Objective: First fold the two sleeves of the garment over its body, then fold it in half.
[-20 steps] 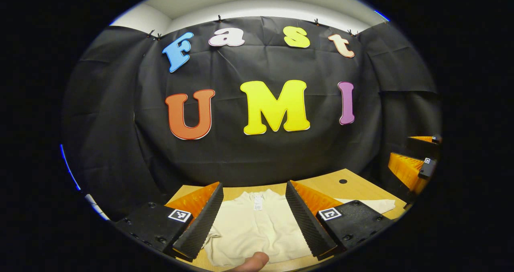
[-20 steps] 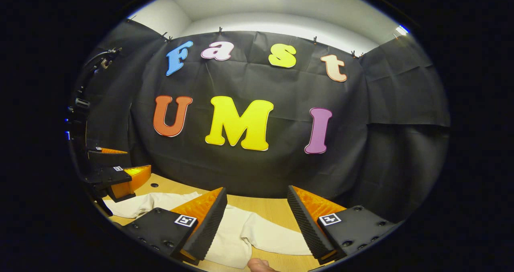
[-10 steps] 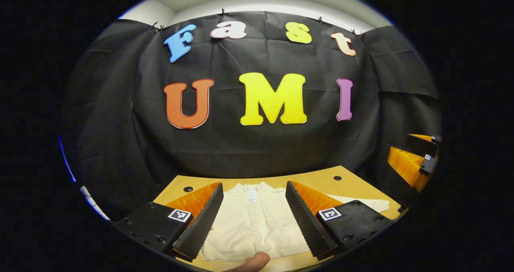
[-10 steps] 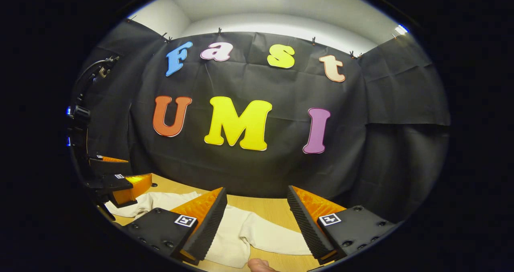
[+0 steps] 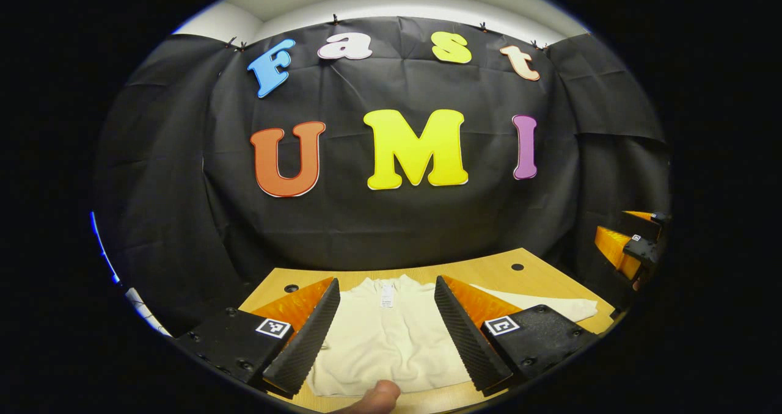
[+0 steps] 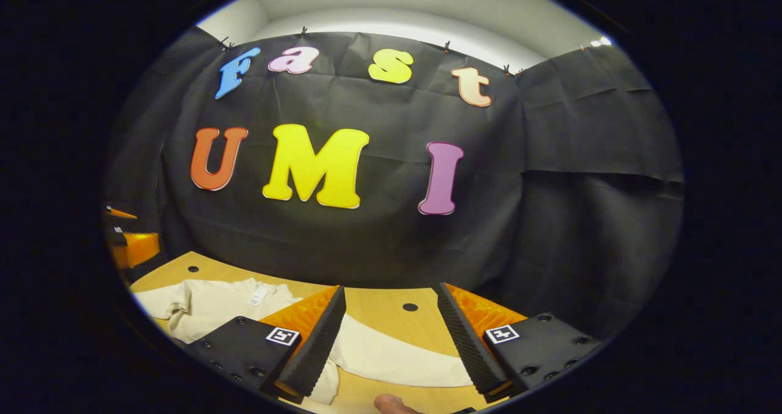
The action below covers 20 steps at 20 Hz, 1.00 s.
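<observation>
On the surface (image 5: 489, 273) a shirt (image 5: 385, 341) lies flat, one sleeve (image 6: 391, 356) stretched sideways for folding; left tool (image 5: 387, 334) and right tool (image 6: 391, 341) hover, both spread, gripping nothing.

Recording booth: black cloth wall (image 5: 391, 231) behind wooden table (image 5: 489, 270).

Left gripper (image 5: 386, 334) jaws spread wide, holding nothing, fingertip (image 5: 374, 397) of the holding hand at the bottom edge. Right gripper (image 6: 386, 334) jaws also wide apart, empty.
</observation>
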### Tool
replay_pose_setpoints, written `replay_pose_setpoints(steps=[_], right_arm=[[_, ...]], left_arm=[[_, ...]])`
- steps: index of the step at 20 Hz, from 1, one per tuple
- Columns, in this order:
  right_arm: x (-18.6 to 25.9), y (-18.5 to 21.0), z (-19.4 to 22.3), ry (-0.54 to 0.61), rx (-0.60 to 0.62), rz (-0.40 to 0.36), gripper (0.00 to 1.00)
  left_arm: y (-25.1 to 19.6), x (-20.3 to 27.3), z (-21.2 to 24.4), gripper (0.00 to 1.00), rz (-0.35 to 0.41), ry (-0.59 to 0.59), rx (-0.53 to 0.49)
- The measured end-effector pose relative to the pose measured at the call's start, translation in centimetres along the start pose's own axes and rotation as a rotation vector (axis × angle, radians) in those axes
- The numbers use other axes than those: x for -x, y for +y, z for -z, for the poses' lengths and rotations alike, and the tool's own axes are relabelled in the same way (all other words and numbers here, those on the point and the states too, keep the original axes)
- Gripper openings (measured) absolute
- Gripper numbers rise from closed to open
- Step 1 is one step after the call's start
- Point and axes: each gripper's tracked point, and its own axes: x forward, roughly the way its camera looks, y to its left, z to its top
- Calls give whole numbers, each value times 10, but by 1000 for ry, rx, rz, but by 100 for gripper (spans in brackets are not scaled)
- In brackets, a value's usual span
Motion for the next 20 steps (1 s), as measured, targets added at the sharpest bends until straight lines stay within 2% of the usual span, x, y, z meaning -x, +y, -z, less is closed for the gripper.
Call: replay_pose_setpoints(steps=[7,8,13,16,18,20], right_arm=[[-43,-84,89,166,-17,159,94],[-47,-102,105,194,-14,206,94],[-70,-154,180,355,-70,306,95],[-72,-191,231,475,-114,406,93],[-76,-196,261,550,-126,424,94],[-77,-191,281,640,-113,399,94]], left_arm=[[-5,1,-2,99,-25,-4,4],[-5,2,-2,99,-35,-2,-3],[1,10,4,99,-92,18,-4],[9,20,7,99,-144,26,-5],[12,27,11,99,-174,32,7],[14,35,17,99,-205,39,32]])
